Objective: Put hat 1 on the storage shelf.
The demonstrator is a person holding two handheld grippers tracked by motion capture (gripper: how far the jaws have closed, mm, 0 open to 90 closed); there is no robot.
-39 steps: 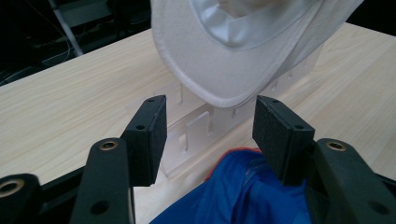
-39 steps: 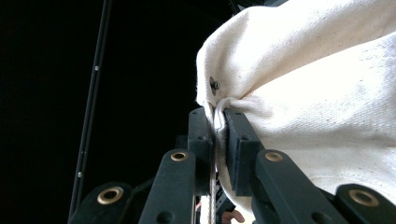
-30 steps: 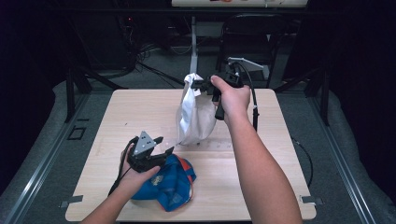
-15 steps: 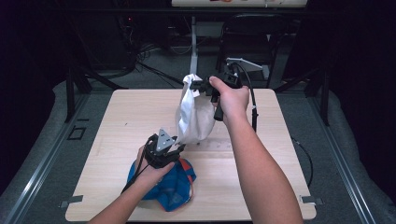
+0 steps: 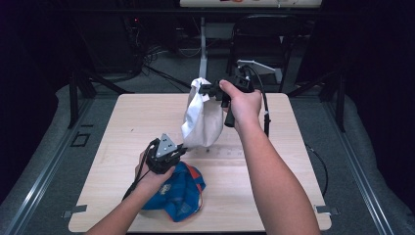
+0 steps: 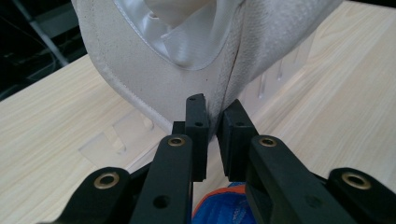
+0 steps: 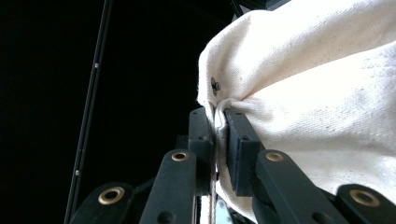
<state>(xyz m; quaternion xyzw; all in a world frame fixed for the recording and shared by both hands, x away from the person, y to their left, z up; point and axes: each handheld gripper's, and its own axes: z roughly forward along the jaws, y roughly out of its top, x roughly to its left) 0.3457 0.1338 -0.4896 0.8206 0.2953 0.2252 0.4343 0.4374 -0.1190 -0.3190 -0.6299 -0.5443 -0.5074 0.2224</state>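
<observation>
Two grippers, one white cloth bag, held up over a wooden worktop.

The right gripper [image 5: 211,91] pinches the top edge of the single white bag [image 5: 201,120], which hangs above the middle of the worktop [image 5: 132,117]; the left gripper [image 5: 177,151] has just been closing and now nips the bag's lower edge between its jaws. One blue cloth bundle [image 5: 178,192] with orange trim lies near the worktop's front edge, under the left hand. The boards to the left, right and rear of the bag lie bare.
</observation>
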